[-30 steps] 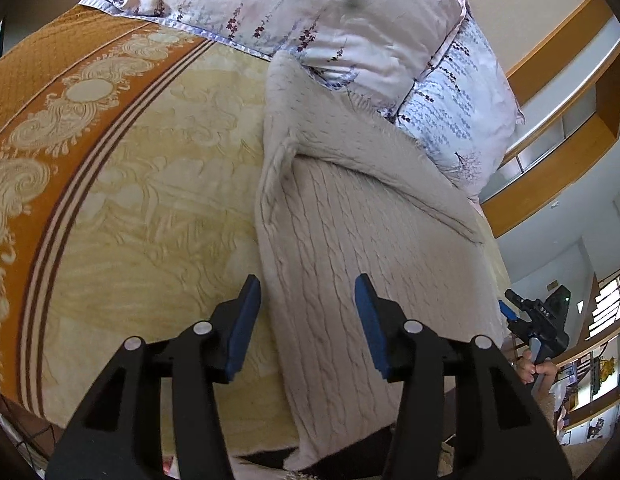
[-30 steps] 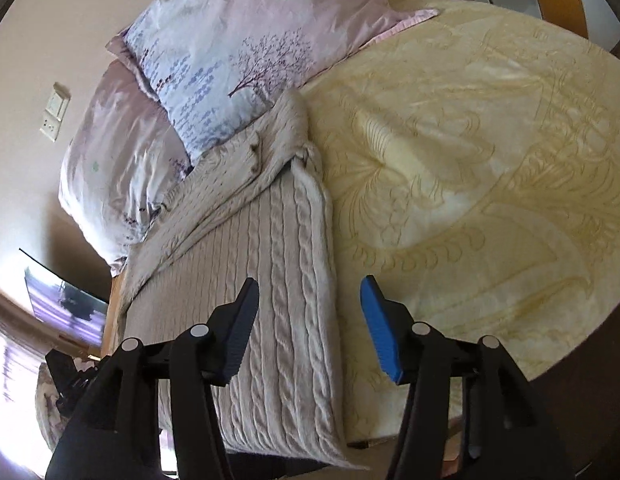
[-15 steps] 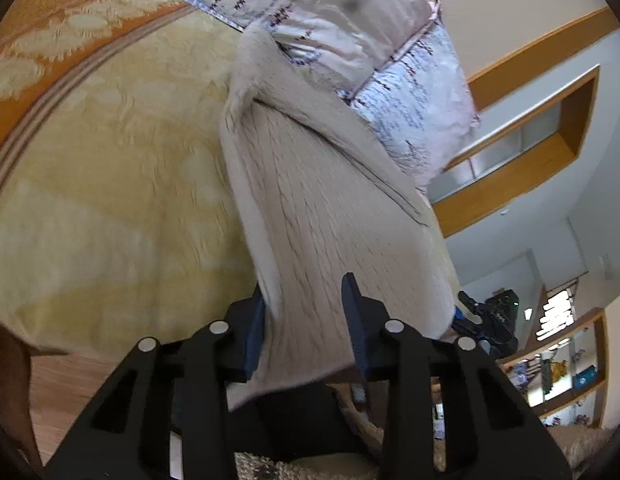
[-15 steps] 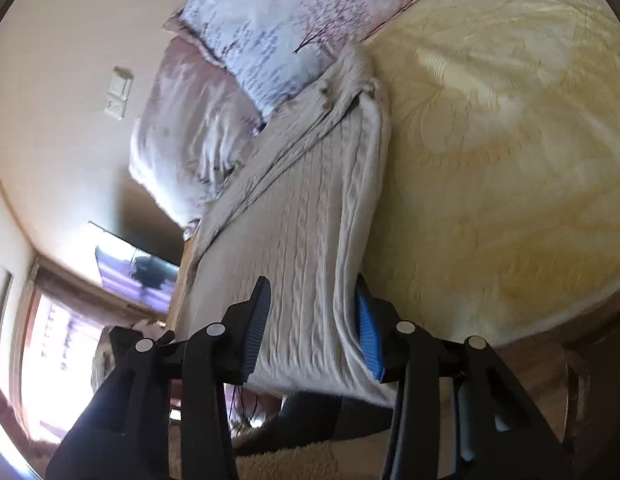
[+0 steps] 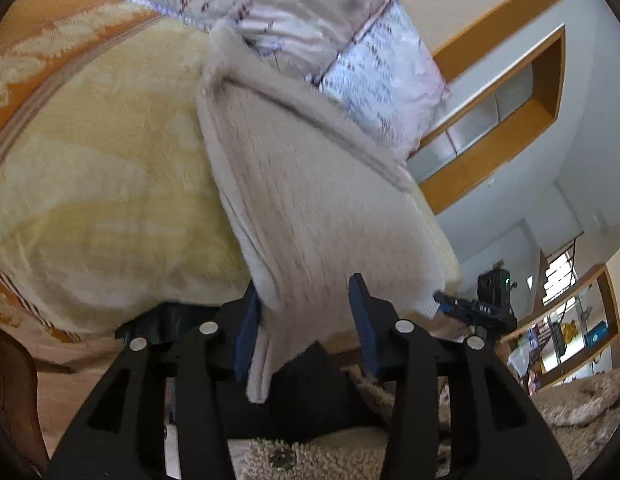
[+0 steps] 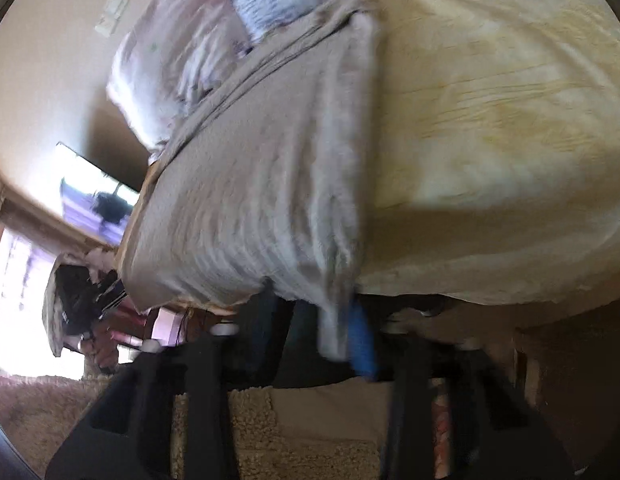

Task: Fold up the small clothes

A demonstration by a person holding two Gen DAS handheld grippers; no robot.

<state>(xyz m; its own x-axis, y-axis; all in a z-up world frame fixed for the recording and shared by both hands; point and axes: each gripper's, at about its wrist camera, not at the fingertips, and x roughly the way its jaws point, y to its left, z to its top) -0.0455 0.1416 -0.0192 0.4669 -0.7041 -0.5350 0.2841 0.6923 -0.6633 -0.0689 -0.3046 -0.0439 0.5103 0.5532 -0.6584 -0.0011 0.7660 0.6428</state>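
A beige cable-knit sweater [image 5: 310,200] lies lengthwise on the yellow bedspread [image 5: 109,200], its top end against the pillows. Its bottom hem hangs over the bed's near edge. My left gripper [image 5: 305,320] sits at the hem's left corner with its jaws partly apart and the knit between the blue pads. In the blurred right wrist view the sweater [image 6: 261,184] reaches down to my right gripper [image 6: 314,328], whose jaws straddle the hem's right corner. Neither pair of pads is seen pressed flat on the cloth.
Floral pillows [image 5: 310,20] lie at the head of the bed. An orange patterned border [image 5: 37,40] runs along the bedspread's far side. Wooden wall shelves [image 5: 502,112] stand to the right. A shaggy rug [image 5: 310,456] covers the floor below the grippers.
Both grippers dropped from above the sweater to the bed's near edge, narrowed, and took the hem corners between their jaws. The hem now hangs between the pads.
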